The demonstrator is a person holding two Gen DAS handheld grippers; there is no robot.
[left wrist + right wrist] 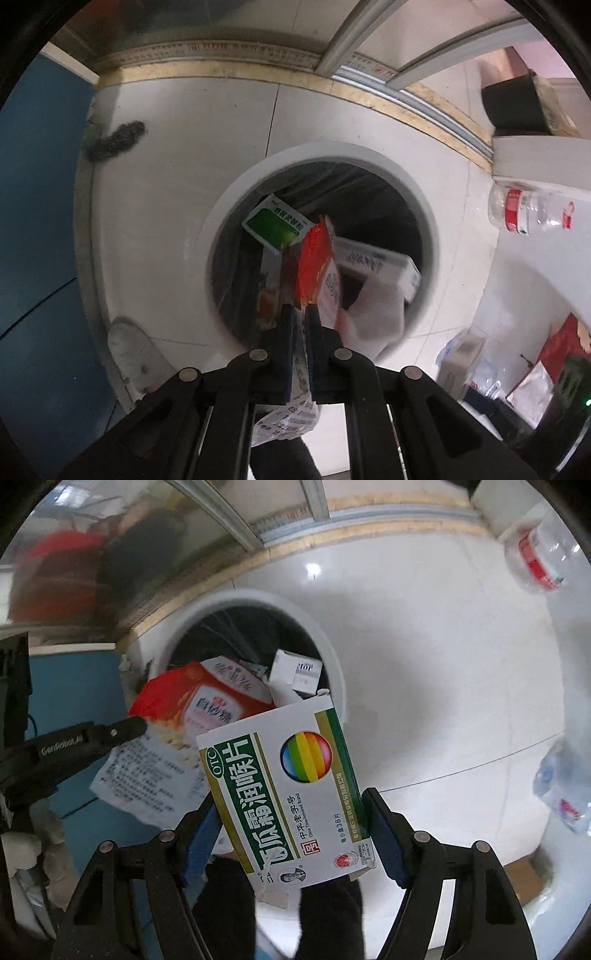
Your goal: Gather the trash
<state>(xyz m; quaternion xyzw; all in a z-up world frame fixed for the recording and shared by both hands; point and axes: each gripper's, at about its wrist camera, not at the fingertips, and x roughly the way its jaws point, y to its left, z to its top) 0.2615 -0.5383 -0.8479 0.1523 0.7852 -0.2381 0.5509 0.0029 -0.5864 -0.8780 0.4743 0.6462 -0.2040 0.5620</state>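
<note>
A round white trash bin (229,221) with a dark liner stands on the floor below both grippers; it also shows in the right wrist view (332,653). My left gripper (300,310) is shut on a red and white packet (314,266) with a printed leaflet, held over the bin mouth. My right gripper (291,808) is shut on a green and white medicine box (288,786), held above the bin's near rim. This box shows in the left wrist view (275,225). A white box (295,672) and other packaging lie inside the bin.
Clear plastic bottles (528,214) (561,786) lie at the right. A blue panel (37,221) stands at the left. More packaging (532,384) lies on a surface at the lower right. A dark furry thing (114,142) lies on the floor.
</note>
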